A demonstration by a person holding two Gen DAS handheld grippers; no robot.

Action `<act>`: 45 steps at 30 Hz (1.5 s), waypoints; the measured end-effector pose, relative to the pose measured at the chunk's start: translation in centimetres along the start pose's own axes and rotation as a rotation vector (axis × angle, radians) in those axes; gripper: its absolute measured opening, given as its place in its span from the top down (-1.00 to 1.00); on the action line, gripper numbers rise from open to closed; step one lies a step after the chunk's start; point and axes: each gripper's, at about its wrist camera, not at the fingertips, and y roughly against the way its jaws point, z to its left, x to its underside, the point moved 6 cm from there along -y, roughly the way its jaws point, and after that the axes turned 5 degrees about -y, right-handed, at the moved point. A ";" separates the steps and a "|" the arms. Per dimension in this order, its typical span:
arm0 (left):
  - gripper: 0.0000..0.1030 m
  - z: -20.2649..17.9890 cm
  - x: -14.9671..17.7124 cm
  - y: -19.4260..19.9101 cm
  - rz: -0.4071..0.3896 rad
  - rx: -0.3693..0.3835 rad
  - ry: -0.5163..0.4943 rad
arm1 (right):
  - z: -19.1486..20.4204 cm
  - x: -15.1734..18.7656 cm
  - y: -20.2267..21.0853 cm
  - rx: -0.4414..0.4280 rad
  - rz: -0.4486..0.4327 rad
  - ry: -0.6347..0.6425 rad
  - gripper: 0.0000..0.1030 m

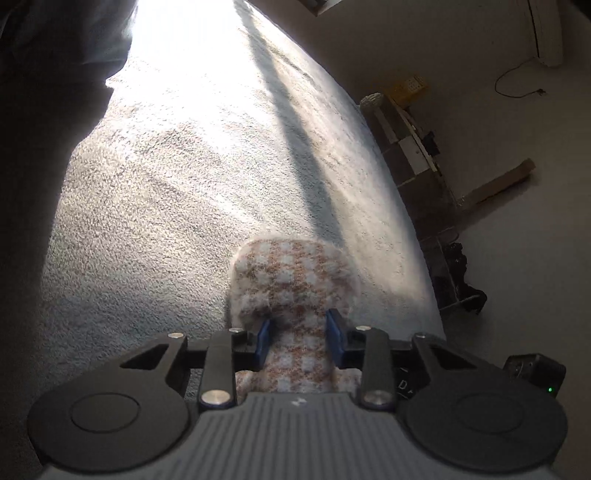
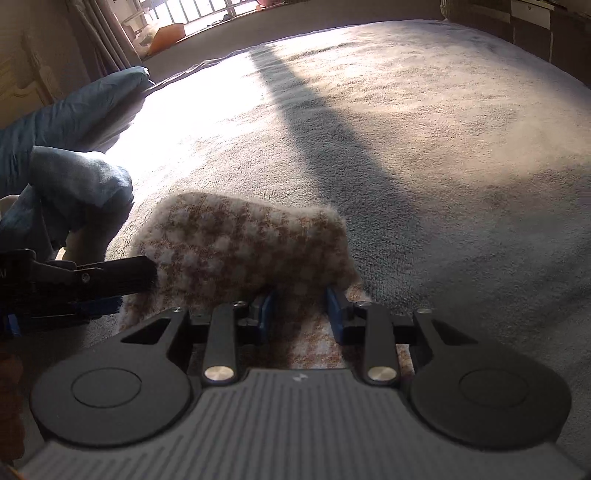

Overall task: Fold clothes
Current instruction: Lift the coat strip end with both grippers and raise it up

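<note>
On the bed, near its close edge, lies a fluffy garment (image 2: pixel 240 251) with a small brown and white check pattern. A fold of it stands up from the grey bed cover (image 2: pixel 443 147) like a soft hump.

The right claw (image 2: pixel 300 314) is narrowly open, and its two blue pads (image 2: pixel 266 314) press on a bunched part of the garment from both sides, so the cloth is pinched between them. In the left wrist view, the left claw (image 1: pixel 298 339) is in a similar state: the gap is small, the blue pads (image 1: pixel 263 343) squeeze a narrow neck of the same checked cloth (image 1: pixel 291 280), and the cloth spreads wider just beyond the fingertips. From the right wrist view, this left claw (image 2: pixel 140 275) comes in from the left side and its black finger touches the left edge of the garment.

Behind the left claw a blue sleeve (image 2: pixel 74 184) of the person is visible. A strong patch of sunlight and a long dark shadow (image 2: pixel 314 110) cross the bed cover. Beyond the bed there is a window with bars (image 2: pixel 221 11), and on the other side a floor (image 1: pixel 517 258) with some furniture, too blurred to name.
</note>
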 end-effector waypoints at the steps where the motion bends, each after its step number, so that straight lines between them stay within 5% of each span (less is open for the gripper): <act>1: 0.31 0.8 -0.4 0.2 0.012 0.028 0.065 | 0.1 0.0 0.0 0.003 0.000 0.008 0.45; 3: 0.27 0.9 -0.8 0.9 0.005 0.009 0.075 | 0.5 -0.1 0.1 0.012 0.000 0.030 0.45; 6: -0.33 0.8 -1.4 1.9 -0.059 -0.060 0.011 | 0.5 -0.1 0.2 0.009 -0.004 0.037 0.45; 11: -0.42 1.0 -1.2 -1.0 0.058 -0.027 0.034 | 0.5 -0.5 0.4 -0.005 0.013 0.031 0.42; 16: -0.59 0.4 -1.4 -3.5 0.092 -0.006 0.027 | 0.4 -1.5 3.3 -0.055 0.034 0.006 0.41; 22: -0.48 -0.2 -1.0 -3.9 0.087 -0.040 -0.031 | 1.5 1.6 8.6 -0.116 0.151 0.039 0.40; 28: -0.63 -0.7 -0.9 -3.7 0.094 -0.087 0.013 | 2.4 6.7 6.1 -0.058 0.308 0.080 0.41; 31: -0.59 -1.7 -0.6 -4.0 0.073 -0.142 -0.046 | 2.5 7.2 5.0 -0.041 0.303 0.057 0.39; 36: -0.24 -3.1 -0.1 -3.1 0.022 -0.214 -0.094 | 2.7 7.6 4.9 -0.025 0.286 0.046 0.39; 45: -0.10 -8.1 0.1 0.0 -0.079 -0.170 -0.204 | 3.0 7.9 9.5 -0.029 0.237 -0.037 0.38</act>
